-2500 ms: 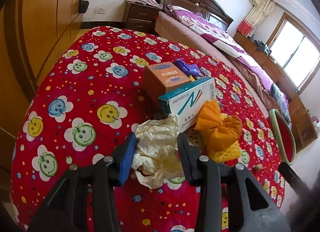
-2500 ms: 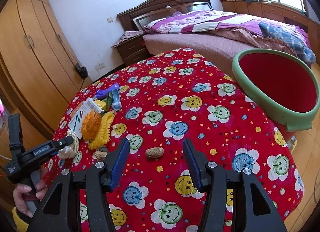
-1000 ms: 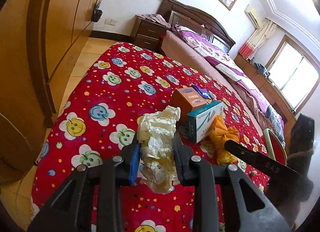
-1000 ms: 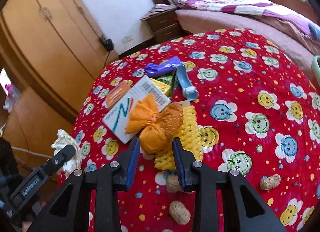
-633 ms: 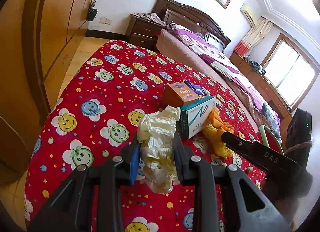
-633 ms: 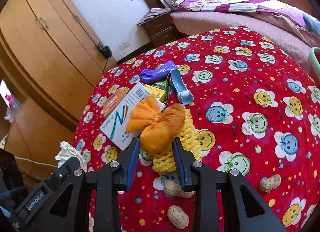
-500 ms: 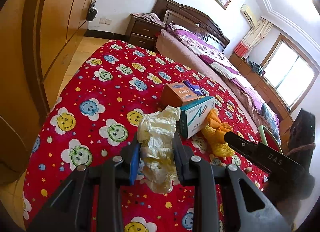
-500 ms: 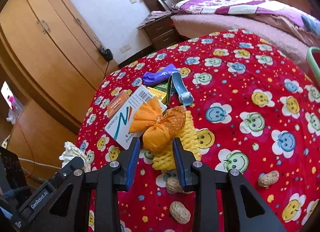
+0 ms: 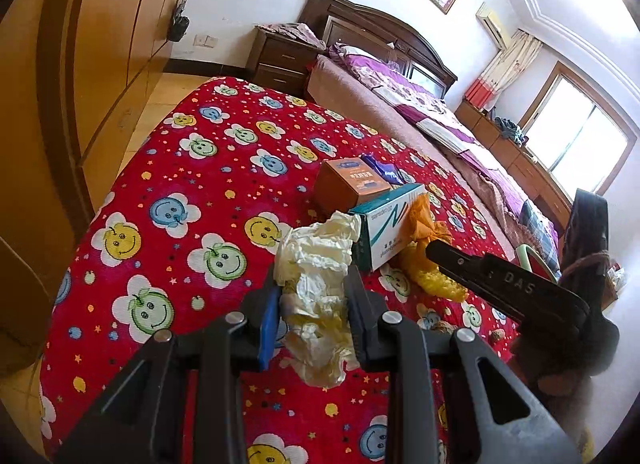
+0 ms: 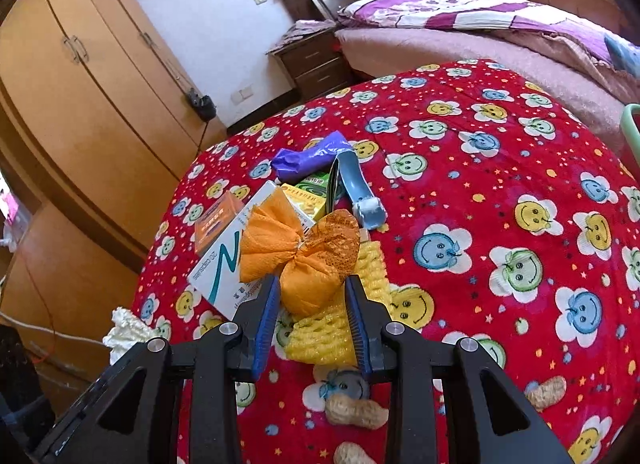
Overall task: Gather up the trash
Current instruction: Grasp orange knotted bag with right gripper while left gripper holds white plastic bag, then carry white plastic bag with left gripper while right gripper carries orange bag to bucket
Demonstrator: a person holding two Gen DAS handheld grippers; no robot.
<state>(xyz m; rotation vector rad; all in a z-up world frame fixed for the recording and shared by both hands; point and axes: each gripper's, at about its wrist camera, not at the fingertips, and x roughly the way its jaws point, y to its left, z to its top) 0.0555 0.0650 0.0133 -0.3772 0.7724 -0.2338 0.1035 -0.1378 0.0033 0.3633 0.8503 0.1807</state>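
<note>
My left gripper [image 9: 314, 288] is shut on a crumpled cream tissue wad [image 9: 316, 288] and holds it above the red smiley tablecloth [image 9: 180, 191]. The wad also shows at the left of the right wrist view [image 10: 126, 330]. My right gripper [image 10: 312, 292] is shut on an orange mesh bag [image 10: 304, 260], lifted a little over a yellow foam fruit net [image 10: 340, 324]. The right gripper also shows in the left wrist view [image 9: 434, 246] beside the orange bag [image 9: 424, 223].
A white and teal medicine box [image 10: 222, 264], an orange box [image 9: 348, 183], a purple wrapper [image 10: 308, 157], a green packet [image 10: 310, 191] and a blue-grey tool [image 10: 360, 191] lie in a pile. Peanuts [image 10: 356, 410] lie near me. A green-rimmed bin [image 10: 630, 127] is at the right edge.
Both grippers closed on their trash and lifted it: the left on the tissue wad, the right on the orange mesh bag. In the last half second little has moved.
</note>
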